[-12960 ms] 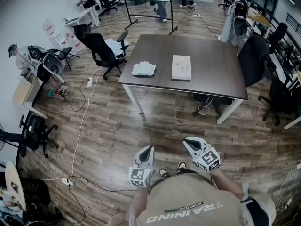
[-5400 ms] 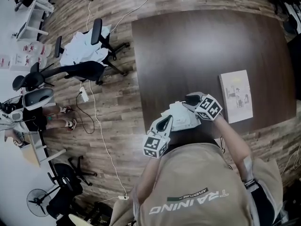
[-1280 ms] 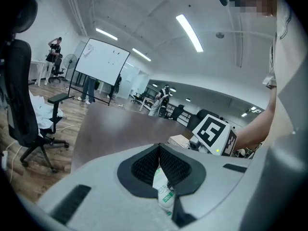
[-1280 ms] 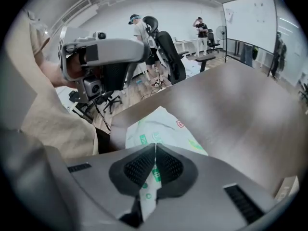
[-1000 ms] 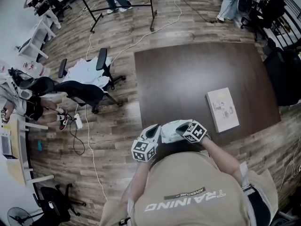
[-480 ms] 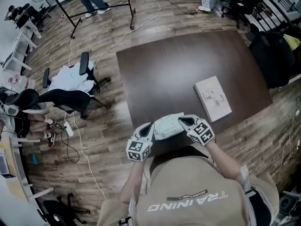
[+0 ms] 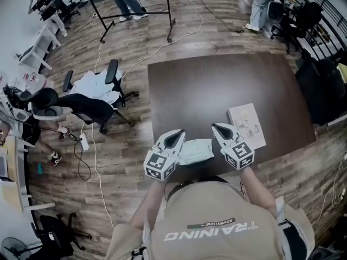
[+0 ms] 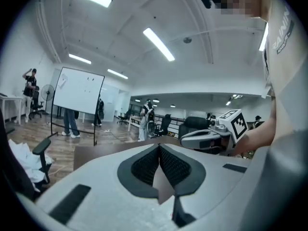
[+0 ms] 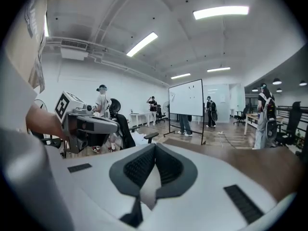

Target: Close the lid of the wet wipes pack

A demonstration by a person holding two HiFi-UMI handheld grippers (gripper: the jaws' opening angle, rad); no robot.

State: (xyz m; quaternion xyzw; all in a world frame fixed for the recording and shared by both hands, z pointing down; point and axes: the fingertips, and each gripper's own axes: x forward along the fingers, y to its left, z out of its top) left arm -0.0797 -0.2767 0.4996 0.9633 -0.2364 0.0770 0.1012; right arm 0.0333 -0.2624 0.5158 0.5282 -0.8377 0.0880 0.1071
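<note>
The wet wipes pack (image 7: 195, 151), pale and flat, lies on the dark brown table (image 7: 217, 91) near its front edge. Its lid is too small to make out in the head view. My left gripper (image 7: 175, 136) hangs over the pack's left end and my right gripper (image 7: 219, 128) over its right end, both apart from it. In the left gripper view the left gripper (image 8: 159, 147) is shut with nothing between its pads, and the right gripper (image 8: 211, 136) shows beyond it. The right gripper (image 9: 155, 148) is likewise shut and empty. The pack is hidden in both gripper views.
A white booklet (image 7: 246, 126) lies on the table just right of the pack. Office chairs (image 7: 87, 104) and floor cables (image 7: 95, 161) are to the table's left. A whiteboard on a stand (image 9: 185, 100) and several people are farther off.
Both grippers have lifted off the ends of the pack and moved apart, and they now point more level. The pack stays on the table.
</note>
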